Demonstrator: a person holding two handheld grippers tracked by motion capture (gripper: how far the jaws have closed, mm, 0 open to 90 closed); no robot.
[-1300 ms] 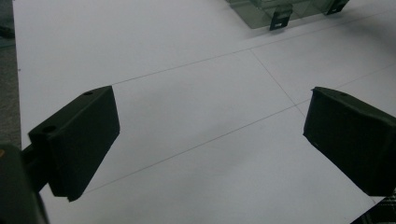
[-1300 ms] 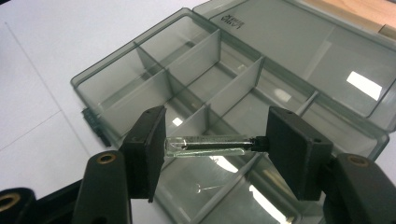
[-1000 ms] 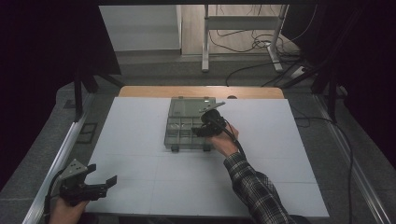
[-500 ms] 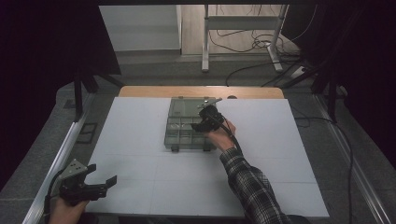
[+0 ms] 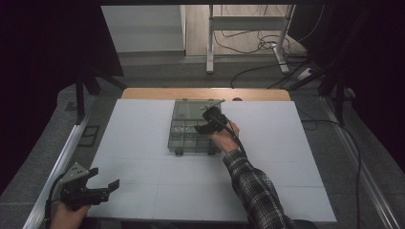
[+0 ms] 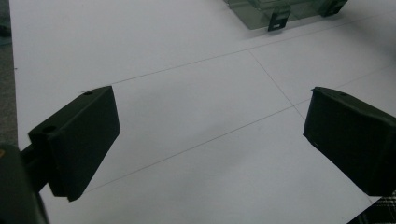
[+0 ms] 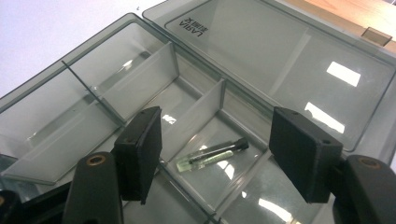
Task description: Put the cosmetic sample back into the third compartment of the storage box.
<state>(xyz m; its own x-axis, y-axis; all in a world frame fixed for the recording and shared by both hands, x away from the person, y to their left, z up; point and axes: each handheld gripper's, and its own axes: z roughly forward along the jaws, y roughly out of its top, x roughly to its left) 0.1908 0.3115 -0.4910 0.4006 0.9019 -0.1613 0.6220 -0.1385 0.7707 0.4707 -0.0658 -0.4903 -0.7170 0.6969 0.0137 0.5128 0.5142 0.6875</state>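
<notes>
Two grippers are in play, and only mine on the right is working. I have the right gripper (image 7: 215, 156) hovering over the open smoky-grey clear plastic compartment box (image 5: 184, 125), its jaws spread wide and holding nothing. Between them, down in one of the middle compartments, lies a small clear glass vial with a black cap (image 7: 212, 153), flat on the floor of its cell and slanted across it, cap toward the hinged lid (image 7: 285, 60) that lies folded back on the far side. The dividers (image 7: 196, 116) stand close on either side of it.

I judge this to be the approach to a pick: the jaws bracket the vial from above but are not yet down on it. Next I need to lower straight into that cell, keep the pads clear of the divider walls, line the jaws across the vial's narrow body, then close gently, since glass this thin could roll or slip.

My left gripper (image 5: 102, 188) rests idle near the front-left corner of the white table (image 5: 143, 181), jaws wide apart and empty, well away from the box.
</notes>
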